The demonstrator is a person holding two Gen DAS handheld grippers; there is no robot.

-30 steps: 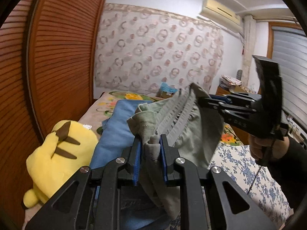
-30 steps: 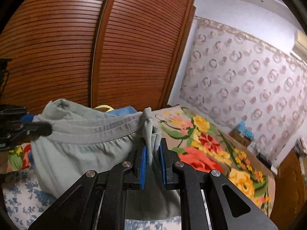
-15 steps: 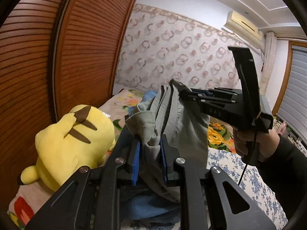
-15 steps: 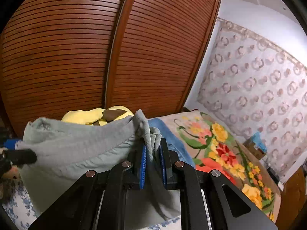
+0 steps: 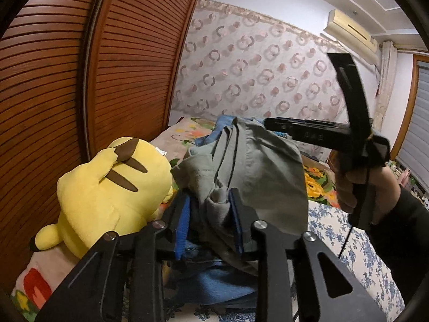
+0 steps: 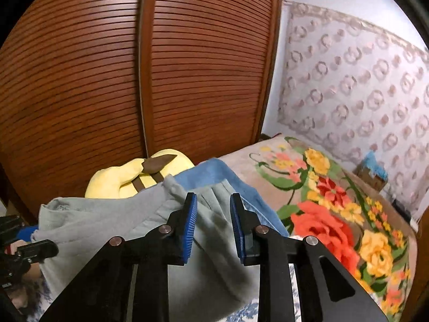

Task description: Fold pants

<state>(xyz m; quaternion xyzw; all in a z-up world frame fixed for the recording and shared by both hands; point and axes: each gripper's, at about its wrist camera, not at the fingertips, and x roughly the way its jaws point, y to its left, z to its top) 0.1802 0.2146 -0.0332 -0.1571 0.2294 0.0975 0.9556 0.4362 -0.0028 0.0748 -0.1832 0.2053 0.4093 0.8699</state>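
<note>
Left gripper (image 5: 211, 220) first: its blue pads stand apart, a bunched corner of the grey pants (image 5: 249, 177) sitting between them against the right-hand pad, so that looks released or barely pinched, not clenched. Over to the right gripper (image 6: 213, 225): jaws spread wide, cloth running loose through the gap and touching neither pad, so it's let go. In the left view that right gripper reaches in from the right, its tip at the top edge of the pants; I can't tell there whether it touches. The pants themselves are heaped in a soft mound just ahead of both tools, lying on a blue garment (image 6: 214, 174) on the bed (image 6: 335, 187). From the right camera the mound's long axis runs left to right, from the left gripper at the far left edge across to the right gripper's jaws, with the waistband ridges bunched near the middle. That's the relation to watch: the cloth lies straight ahead and under each tool, one at each end of the span, so neither hand is really nearer than the other. My read is the fold has just been laid down and the next move is a fresh grab along that axis. Beyond the pants, a yellow plush (image 5: 107, 187) sits beside the wooden slatted doors (image 6: 134, 80).
</note>
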